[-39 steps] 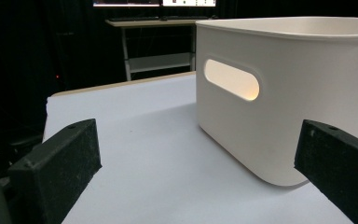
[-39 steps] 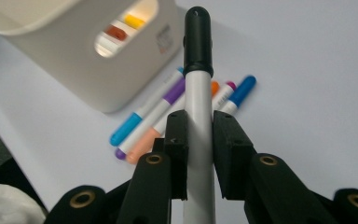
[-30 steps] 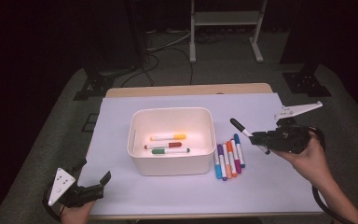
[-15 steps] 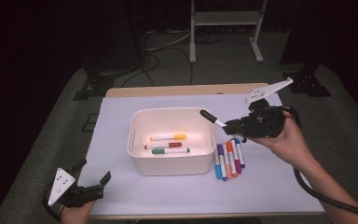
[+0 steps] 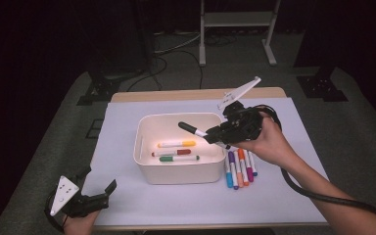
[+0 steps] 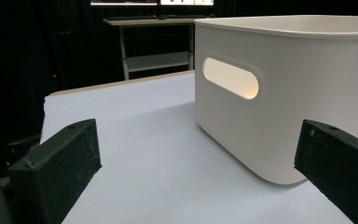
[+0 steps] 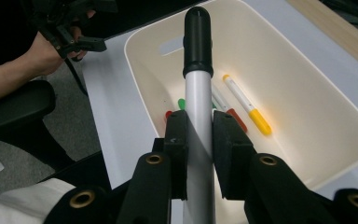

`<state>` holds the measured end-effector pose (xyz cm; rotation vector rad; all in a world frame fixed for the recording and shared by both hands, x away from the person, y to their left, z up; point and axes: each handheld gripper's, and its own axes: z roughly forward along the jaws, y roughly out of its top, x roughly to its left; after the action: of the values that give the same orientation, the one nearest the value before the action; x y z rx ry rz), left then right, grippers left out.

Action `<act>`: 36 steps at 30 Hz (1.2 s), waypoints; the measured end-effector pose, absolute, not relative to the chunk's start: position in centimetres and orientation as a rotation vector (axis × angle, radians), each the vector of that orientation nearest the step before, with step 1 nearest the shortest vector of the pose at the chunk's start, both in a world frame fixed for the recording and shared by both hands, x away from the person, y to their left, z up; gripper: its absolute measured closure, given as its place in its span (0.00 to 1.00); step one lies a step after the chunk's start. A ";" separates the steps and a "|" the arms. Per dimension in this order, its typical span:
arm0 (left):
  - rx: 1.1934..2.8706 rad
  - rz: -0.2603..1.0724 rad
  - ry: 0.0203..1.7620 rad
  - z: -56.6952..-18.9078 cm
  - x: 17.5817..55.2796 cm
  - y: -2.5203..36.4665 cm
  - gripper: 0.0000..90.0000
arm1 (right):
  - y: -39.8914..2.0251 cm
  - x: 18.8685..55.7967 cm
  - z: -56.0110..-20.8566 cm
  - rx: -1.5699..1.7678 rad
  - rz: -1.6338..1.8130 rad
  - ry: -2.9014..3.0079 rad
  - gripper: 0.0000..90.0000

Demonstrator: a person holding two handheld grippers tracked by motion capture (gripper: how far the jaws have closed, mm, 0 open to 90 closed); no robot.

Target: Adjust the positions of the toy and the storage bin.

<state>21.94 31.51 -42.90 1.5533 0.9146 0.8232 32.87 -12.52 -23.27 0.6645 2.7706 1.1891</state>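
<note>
Risk check: black-capped marker [image 5: 194, 130] clamped in right gripper [image 5: 214, 137], cap end poking out over the white bin [image 5: 142, 147].
Right jaws are closed tight on the white barrel, well back from the cap, so it sticks far ahead of the pads [image 7: 223, 140]. Releasing from up here, it could bounce off the near rim or land across the yellow [image 5: 176, 144], red [image 5: 171, 152] and green [image 5: 179, 158] markers below. A tilted wrist may tip it onto the table beside the marker row [image 5: 240, 169]. Left gripper [image 5: 95, 200] idle, jaws spread wide, holding nothing, beside the bin's handle slot [image 6: 230, 78].
</note>
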 end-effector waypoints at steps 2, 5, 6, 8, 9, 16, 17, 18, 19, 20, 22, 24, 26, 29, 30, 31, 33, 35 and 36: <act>1.553 0.823 0.915 -42.9 21.9 31.5 0.00 | -11.7 33.1 -23.4 0.636 1.177 2.782 0.84; 1.554 0.822 0.915 -42.9 21.9 31.5 0.00 | -10.7 33.3 -23.6 0.617 1.165 2.802 0.84; 1.554 0.822 0.914 -42.9 21.9 31.5 0.00 | -10.5 33.4 -23.7 0.609 1.165 2.807 0.84; 1.554 0.822 0.914 -42.9 21.9 31.5 0.00 | -9.9 33.5 -23.9 0.598 1.162 2.818 0.84; 1.554 0.822 0.914 -42.9 21.9 31.5 0.00 | -9.7 33.6 -23.9 0.590 1.164 2.820 0.84; 1.551 0.822 0.914 -42.9 21.9 31.6 0.00 | -8.1 34.1 -24.7 0.560 1.154 2.859 0.84; 1.551 0.822 0.914 -42.9 21.9 31.6 0.00 | -8.1 34.1 -24.7 0.560 1.154 2.859 0.84; 1.551 0.821 0.914 -42.9 21.9 31.5 0.00 | -7.7 34.3 -24.9 0.554 1.150 2.869 0.84; 1.551 0.821 0.914 -42.9 21.9 31.5 0.00 | -7.7 34.3 -24.9 0.554 1.150 2.869 0.84; 1.551 0.822 0.914 -42.9 21.9 31.5 0.00 | -7.4 34.4 -25.1 0.548 1.152 2.875 0.84; 1.550 0.823 0.913 -42.9 21.9 31.6 0.00 | -6.7 34.6 -25.6 0.530 1.148 2.891 0.84; 1.547 0.822 0.916 -42.9 21.9 31.6 0.00 | -6.1 34.7 -25.9 0.527 1.147 2.905 0.84; 1.547 0.822 0.916 -42.9 21.9 31.6 0.00 | -5.6 34.9 -26.4 0.521 1.145 2.918 0.84; 1.549 0.822 0.916 -43.0 21.9 31.6 0.00 | -5.0 35.2 -26.9 0.522 1.135 2.938 0.84; 1.548 0.822 0.915 -43.0 21.9 31.6 0.00 | -4.7 35.3 -27.1 0.526 1.133 2.943 0.84; 1.549 0.822 0.915 -42.9 21.9 31.6 0.00 | -4.6 35.4 -27.2 0.514 1.131 2.944 0.84; 1.549 0.821 0.915 -42.9 21.9 31.6 0.00 | -4.3 35.5 -27.4 0.517 1.126 2.951 0.84; 1.549 0.822 0.915 -42.9 21.9 31.7 0.00 | -3.9 35.7 -27.9 0.511 1.124 2.961 0.84; 1.549 0.821 0.915 -42.9 21.9 31.7 0.00 | -3.7 35.8 -28.1 0.517 1.122 2.966 0.84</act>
<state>21.91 31.68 -42.93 1.5493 0.9150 0.8215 35.82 -3.72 -28.09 0.5167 2.9665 1.1221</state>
